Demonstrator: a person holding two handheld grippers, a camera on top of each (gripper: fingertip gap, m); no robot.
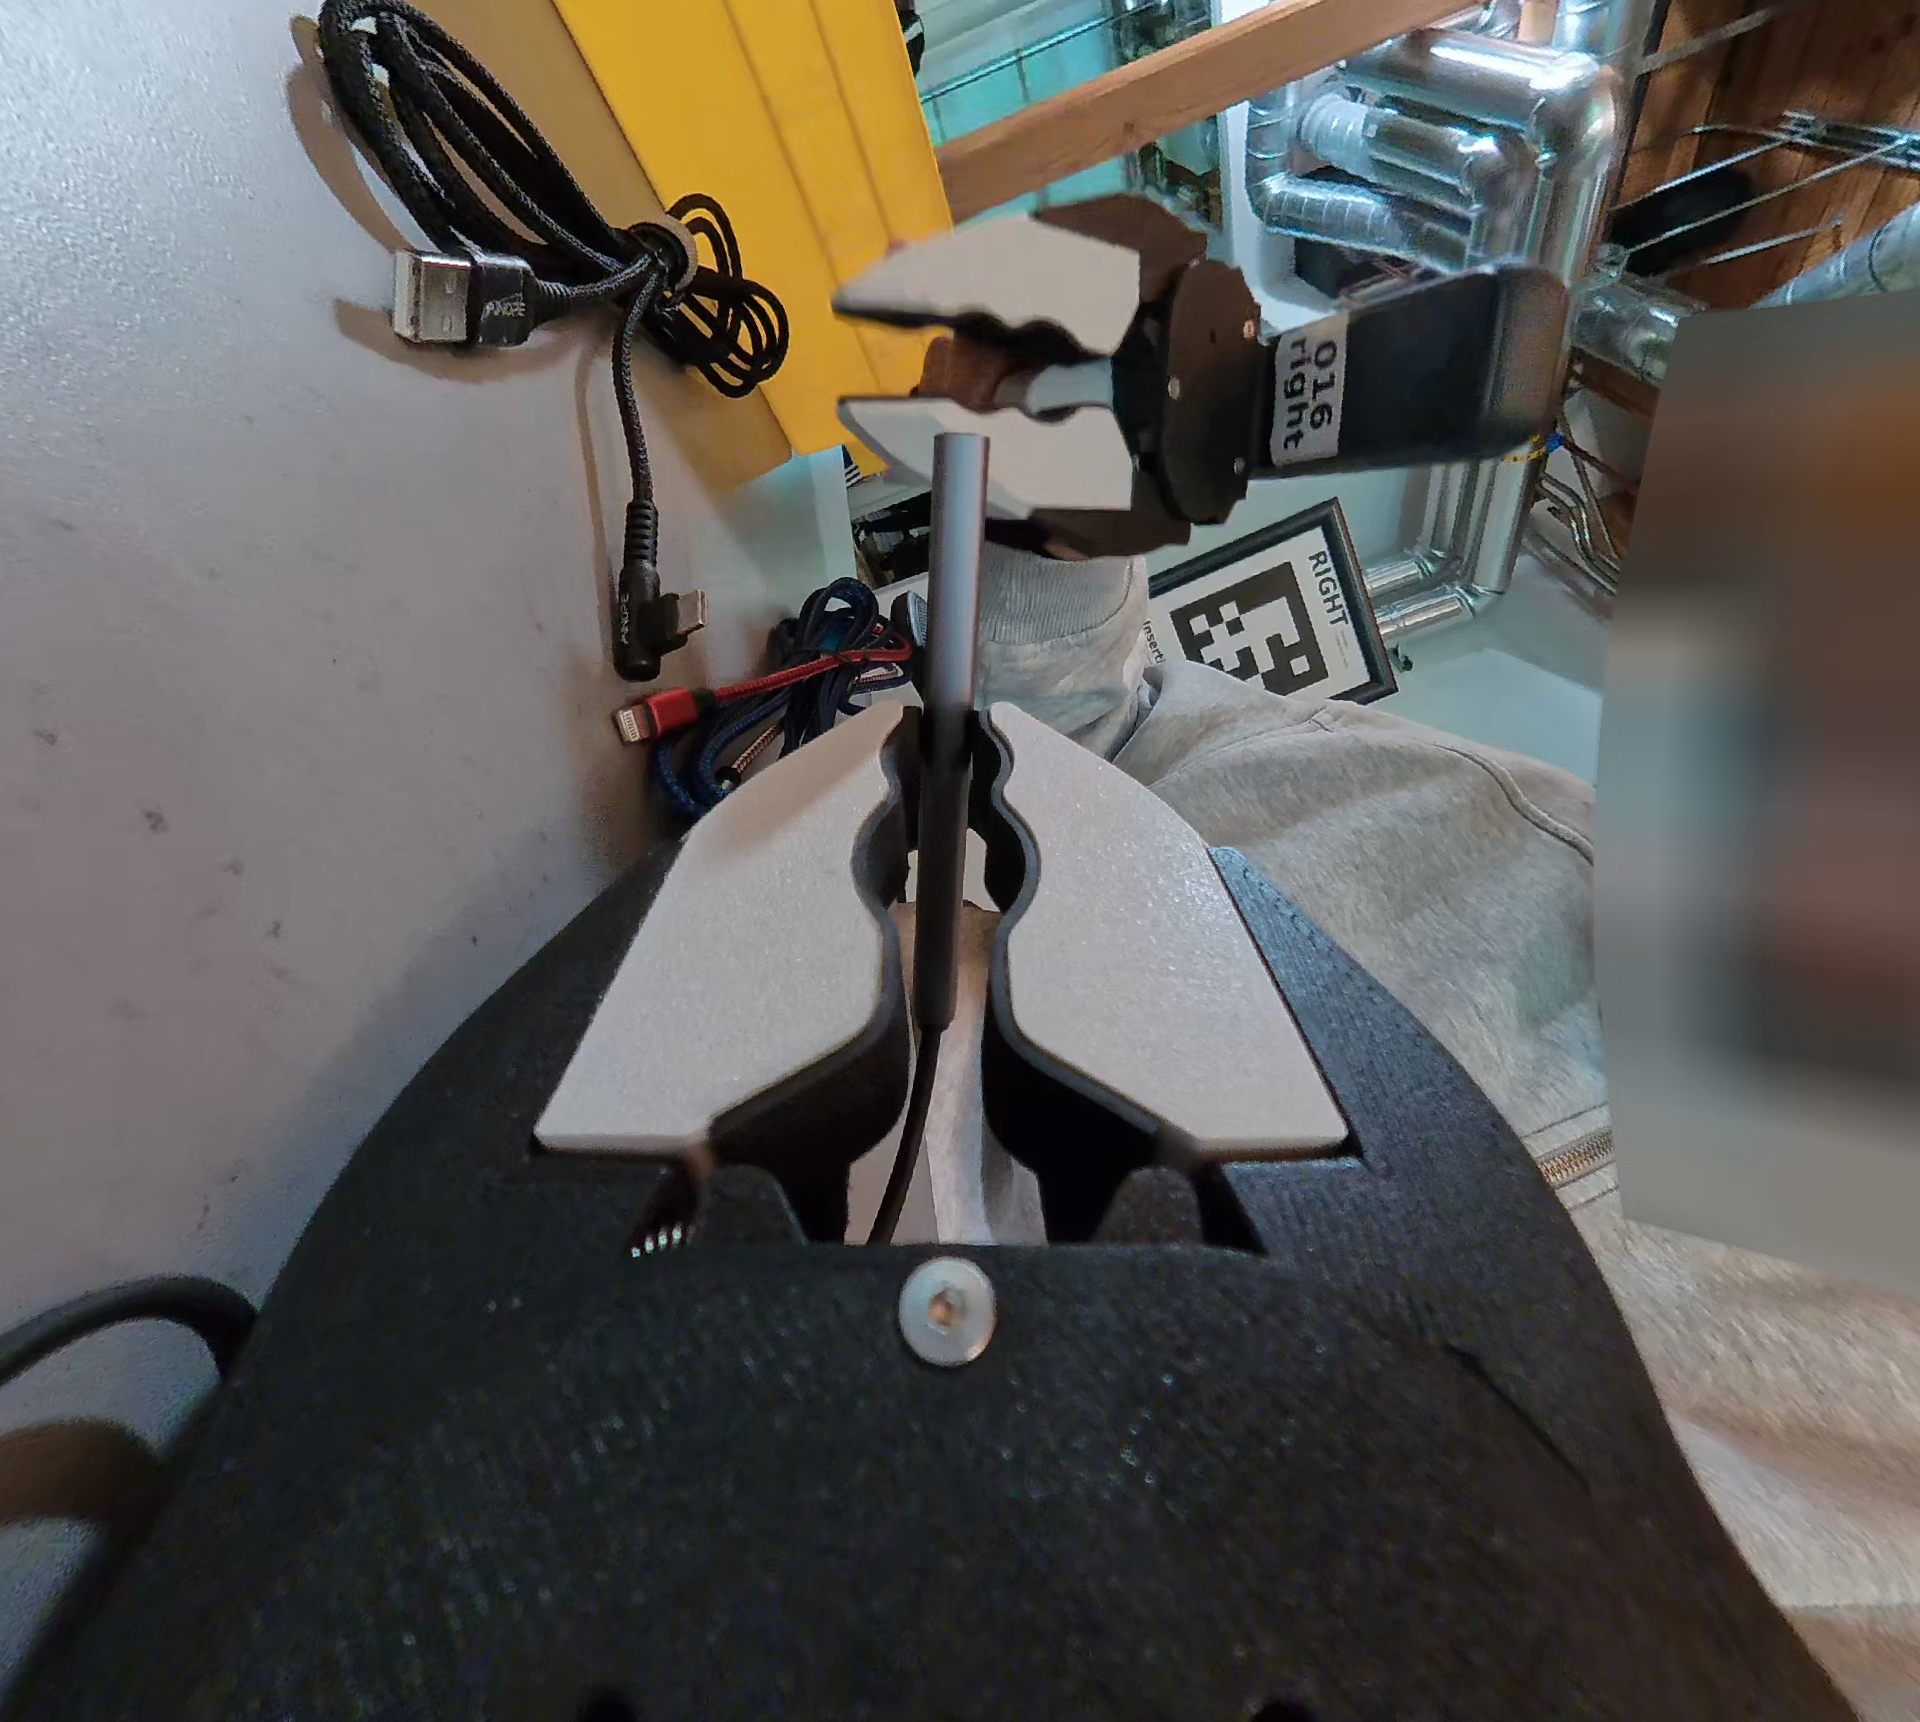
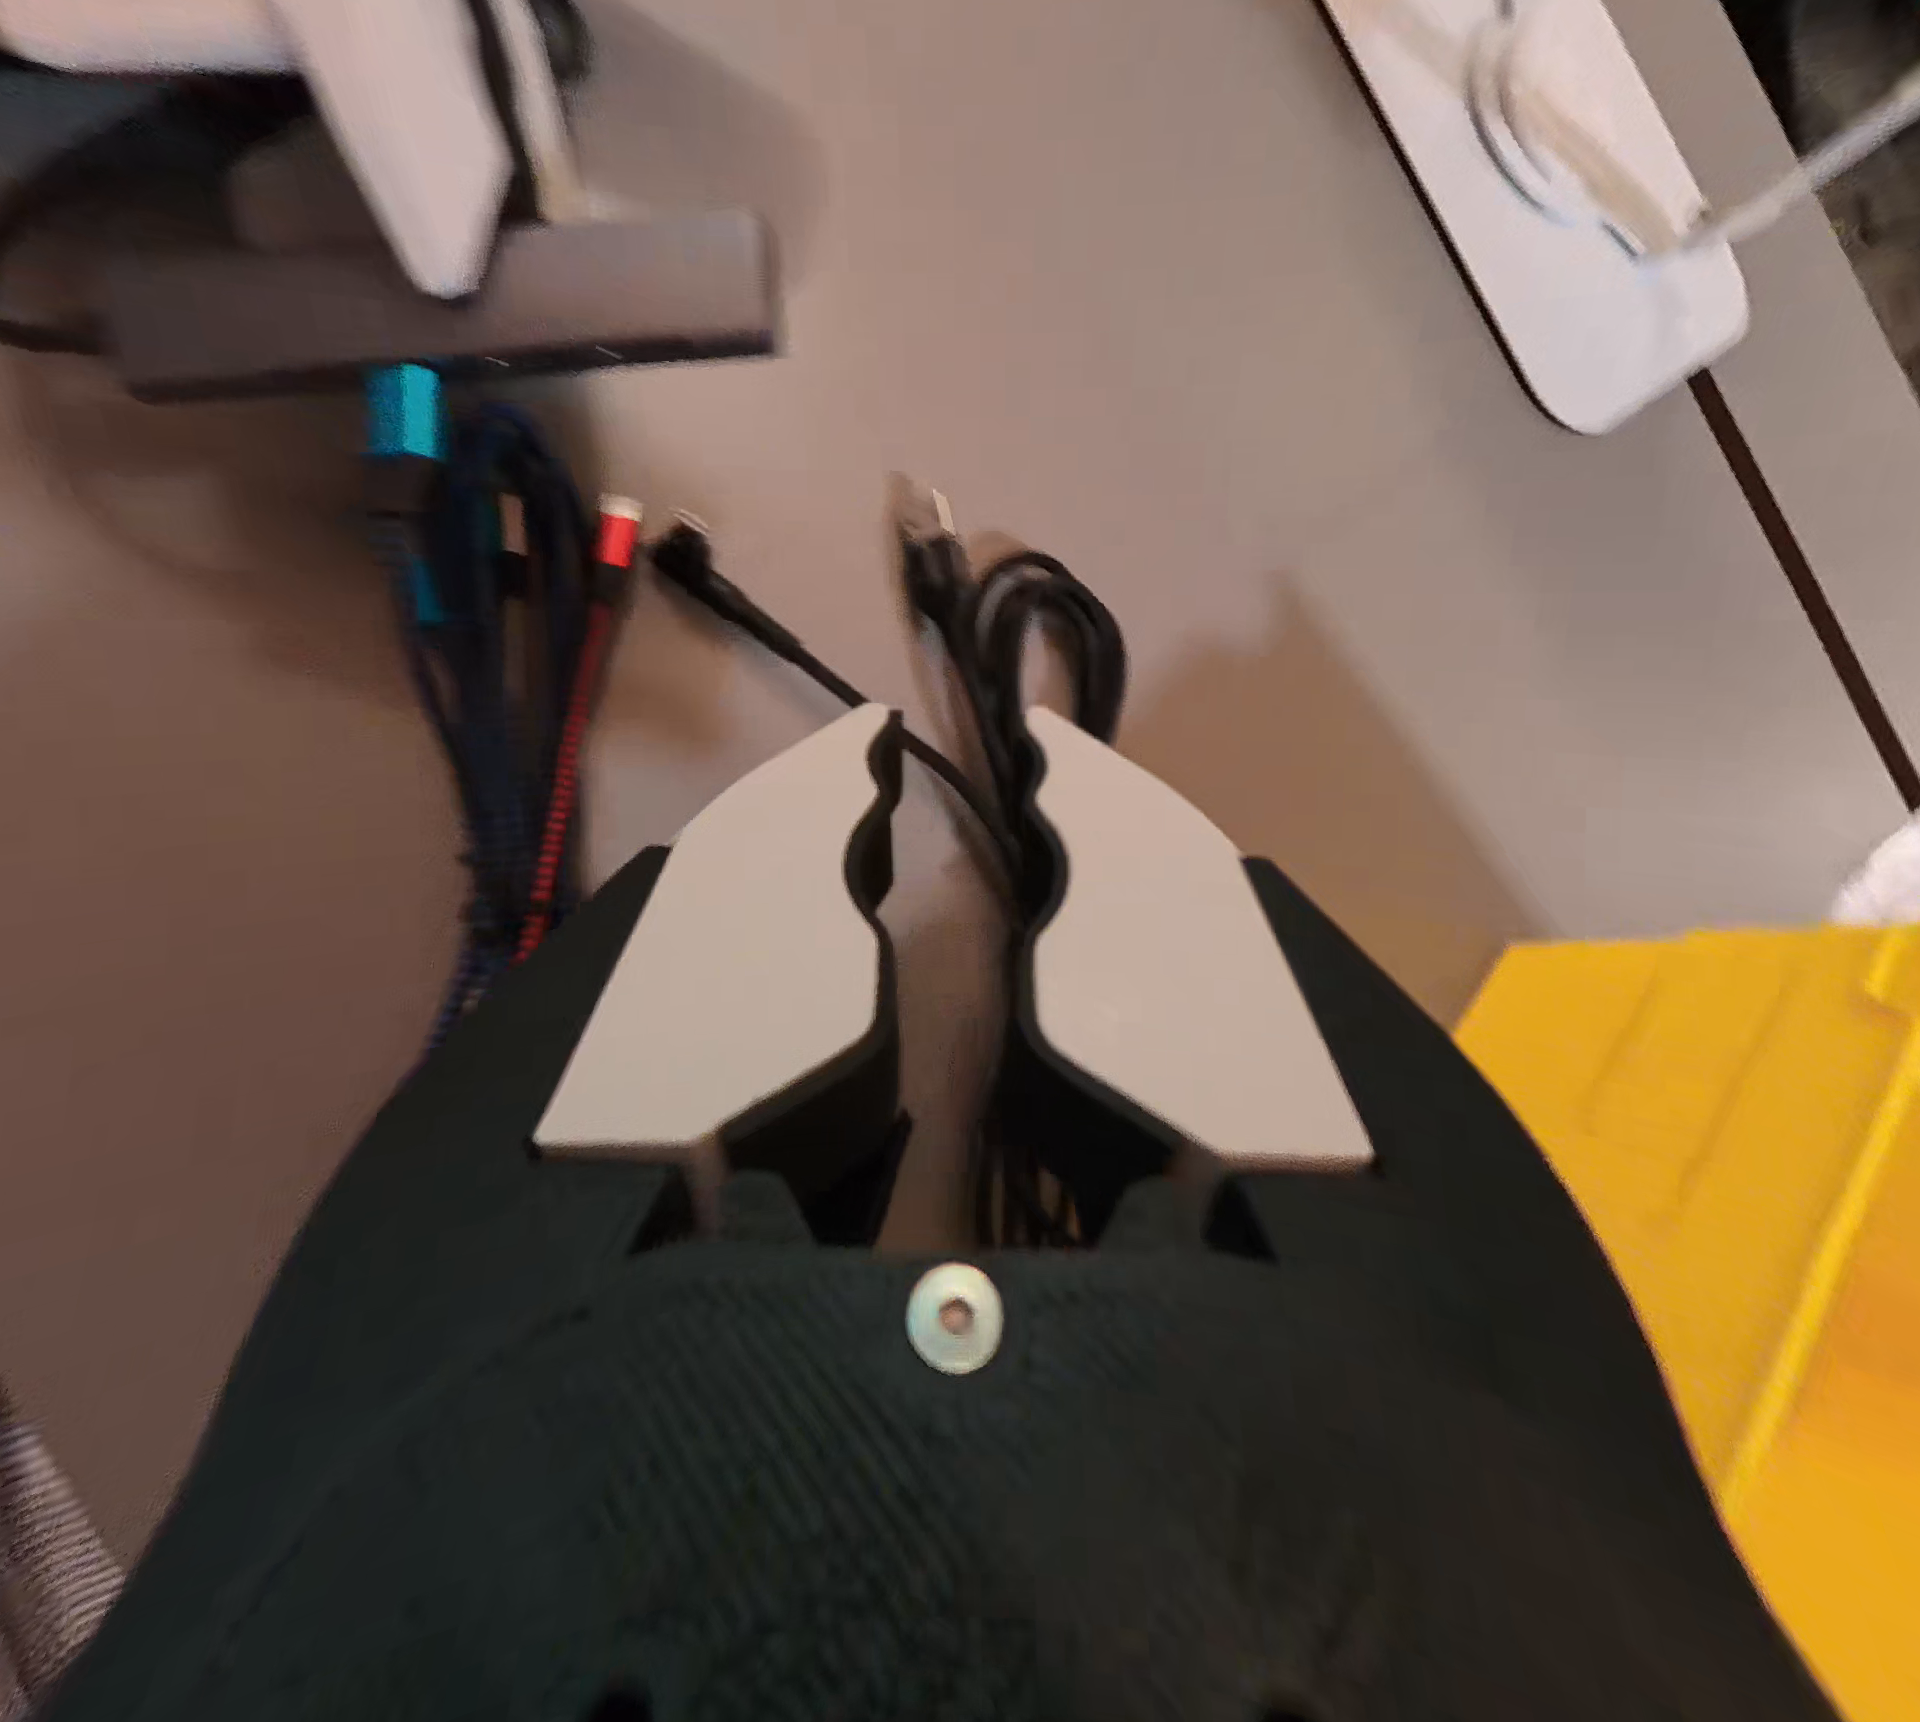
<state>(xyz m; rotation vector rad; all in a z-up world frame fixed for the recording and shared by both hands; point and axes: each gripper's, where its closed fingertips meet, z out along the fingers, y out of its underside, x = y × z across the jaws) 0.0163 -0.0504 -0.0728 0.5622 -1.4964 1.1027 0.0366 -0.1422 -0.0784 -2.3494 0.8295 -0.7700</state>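
Note:
My left gripper [image 1: 945,716] is shut on a thin grey hub [image 1: 956,592], seen edge-on, with a thin black lead trailing back between the fingers. In the right wrist view the hub [image 2: 447,301] is a flat grey bar held by the left gripper's fingers [image 2: 416,114]. A blue-tipped cable [image 2: 405,415] sits at its lower edge. My right gripper [image 2: 961,722] is open and empty, with a coiled black braided cable [image 2: 1039,633] showing through the gap. It also shows in the left wrist view [image 1: 847,358], jaws apart, beyond the hub's tip.
The black cable bundle [image 1: 499,186] lies on the pale table [image 1: 208,633]. A red-tipped cable [image 2: 618,545] and dark blue cables [image 2: 488,633] lie beside it. There is a yellow box [image 2: 1714,1205] at the right and a white pad [image 2: 1507,145] with a white cable beyond. A person's grey sleeve [image 1: 1351,841] is near. One gripper's finger ends stand about 10 cm off the other's.

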